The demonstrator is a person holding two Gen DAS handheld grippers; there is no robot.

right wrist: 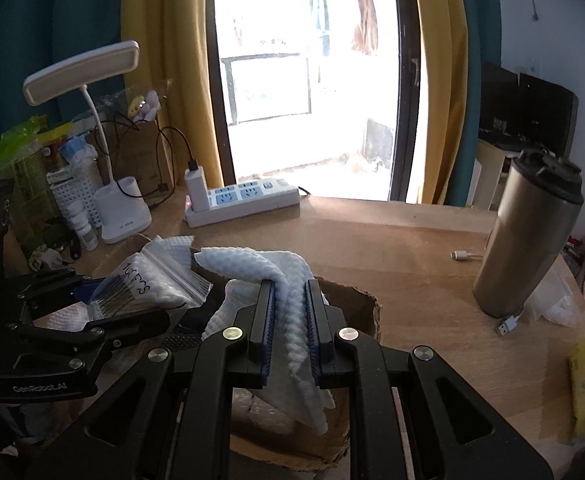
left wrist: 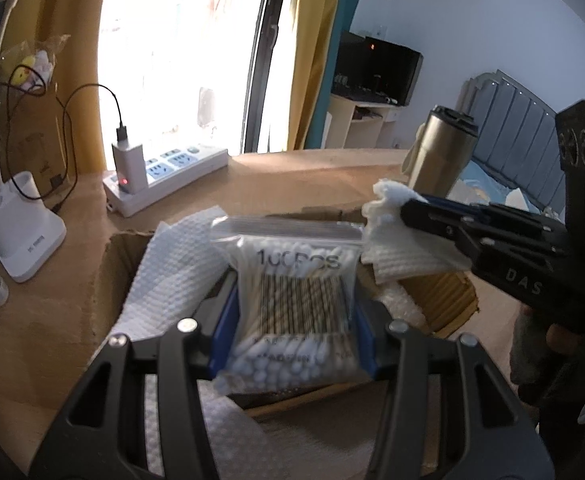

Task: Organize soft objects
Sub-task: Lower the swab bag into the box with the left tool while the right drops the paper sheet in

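Currently left gripper (left wrist: 292,316) clamps the light, slippery cotton-swab bag (left wrist: 292,300) mid-body; right gripper (right wrist: 288,312) pinches the limp paper towel (right wrist: 288,280) between its pads.

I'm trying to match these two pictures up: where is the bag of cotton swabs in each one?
Left wrist view: bag of cotton swabs at bottom centre, clamped in the left gripper.
Right wrist view: the bag sits at middle left, tilted, above the box.
Shared landmark: the white power strip by the window.

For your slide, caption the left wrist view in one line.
Left gripper holds a cotton swab bag over the cardboard box.
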